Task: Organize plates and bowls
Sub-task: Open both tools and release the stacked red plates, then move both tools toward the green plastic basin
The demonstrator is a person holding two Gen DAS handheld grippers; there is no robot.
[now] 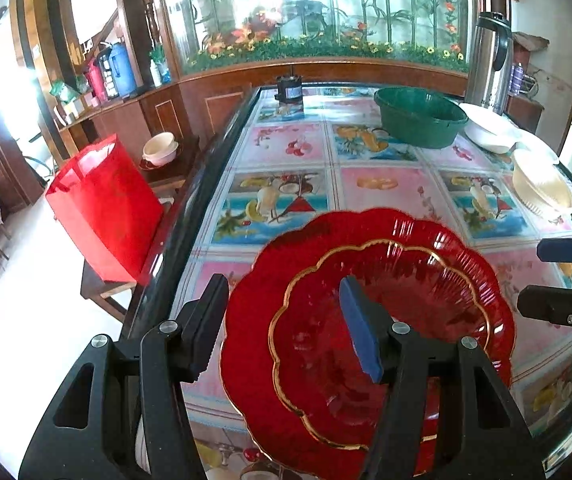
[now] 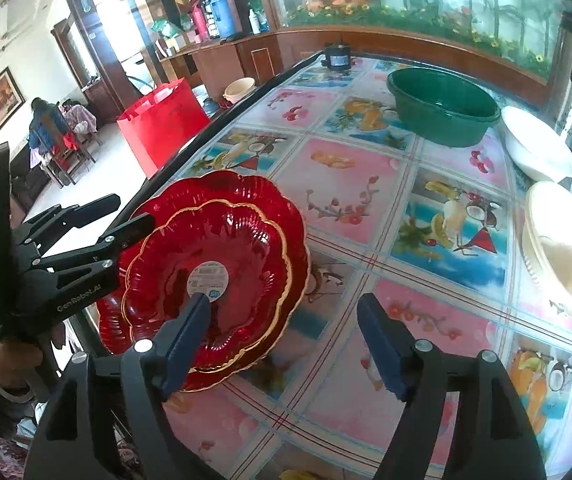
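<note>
Two red scalloped glass plates are stacked near the table's left front edge: a smaller gold-rimmed plate [image 1: 382, 344] [image 2: 210, 268] lies on a larger red plate [image 1: 270, 280] [image 2: 282, 204]. My left gripper [image 1: 286, 328] is open, its fingers astride the plates' left rim; it also shows in the right wrist view [image 2: 126, 220]. My right gripper [image 2: 286, 340] is open and empty just right of the plates; it also shows in the left wrist view [image 1: 558, 276]. A cream bowl [image 1: 542, 188] [image 2: 562, 244] and a white bowl [image 1: 490, 128] [image 2: 538, 148] sit at the right.
A green basin [image 1: 420, 116] [image 2: 444, 106] and a small black jar [image 1: 289, 88] stand at the far end. A steel thermos [image 1: 488, 64] stands at the far right. A red bag [image 1: 102, 208] and a cream bowl [image 1: 161, 149] sit off the left edge.
</note>
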